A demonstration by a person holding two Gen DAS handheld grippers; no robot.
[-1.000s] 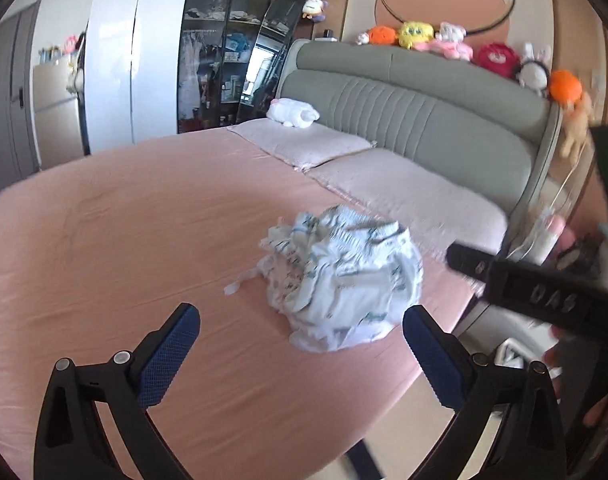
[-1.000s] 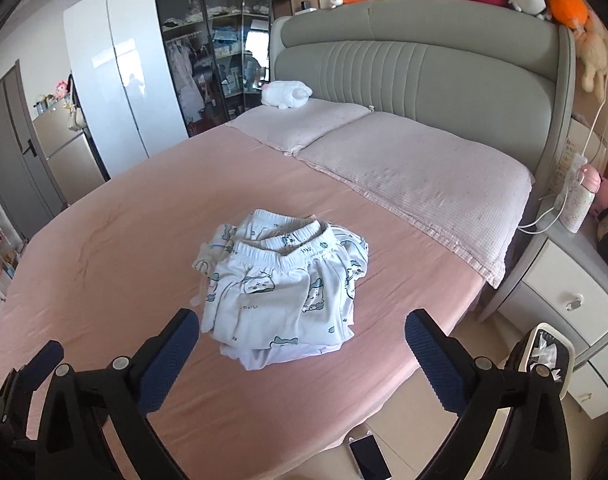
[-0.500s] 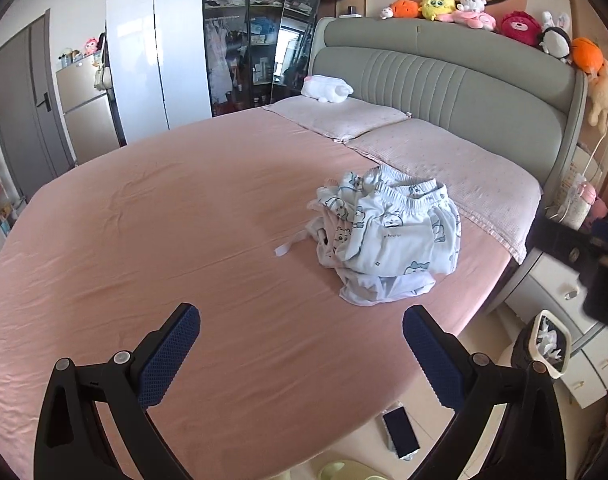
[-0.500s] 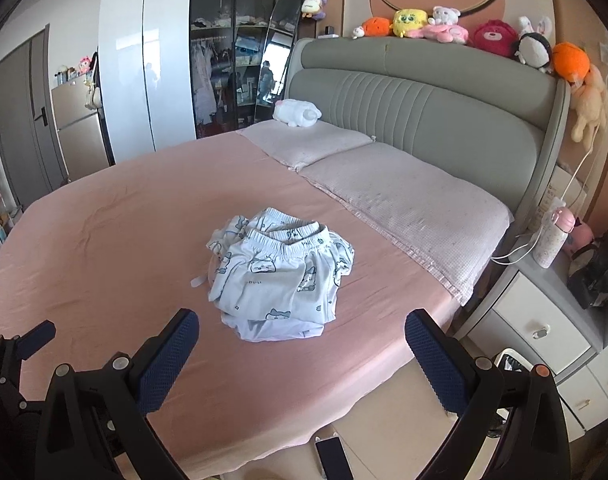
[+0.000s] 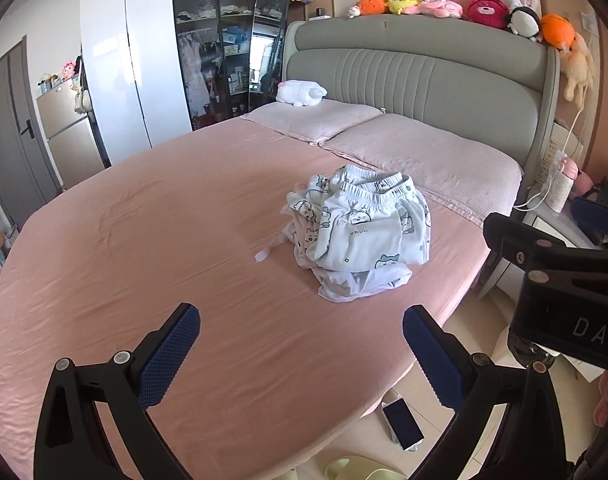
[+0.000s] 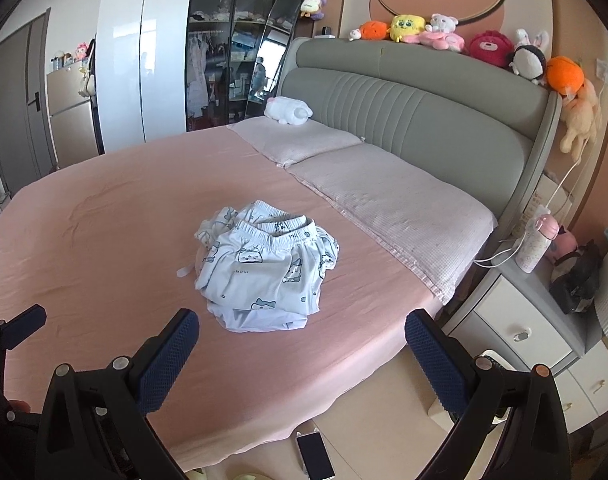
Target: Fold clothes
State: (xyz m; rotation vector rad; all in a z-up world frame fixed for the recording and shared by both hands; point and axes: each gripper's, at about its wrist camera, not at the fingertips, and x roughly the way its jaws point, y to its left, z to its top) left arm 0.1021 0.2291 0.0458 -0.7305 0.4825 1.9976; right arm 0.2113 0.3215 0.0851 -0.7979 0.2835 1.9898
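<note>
A folded stack of pale blue cartoon-print clothes (image 5: 360, 236) (image 6: 264, 276) lies on the pink bed (image 5: 164, 240) (image 6: 96, 232), near its right edge, waistbands facing the pillows. A white drawstring end pokes out at its left. My left gripper (image 5: 300, 344) hangs open above the bed's near part, well short of the stack, with nothing between its fingers. My right gripper (image 6: 302, 346) is open too, held back over the bed's front edge. In the left wrist view the right gripper's black body (image 5: 560, 276) shows at the right edge.
Two pillows (image 6: 368, 192) lie against the grey headboard (image 6: 416, 112) topped with plush toys. A white nightstand (image 6: 536, 320) holds a pink bottle (image 6: 538, 244). A phone (image 6: 314, 456) and slippers (image 5: 356, 470) lie on the floor by the bed. A wardrobe (image 5: 152, 68) stands at the far left.
Both grippers have pulled back and up from the stack, so the clothes look smaller and farther. The stack itself has not moved. Both grippers stayed open.
</note>
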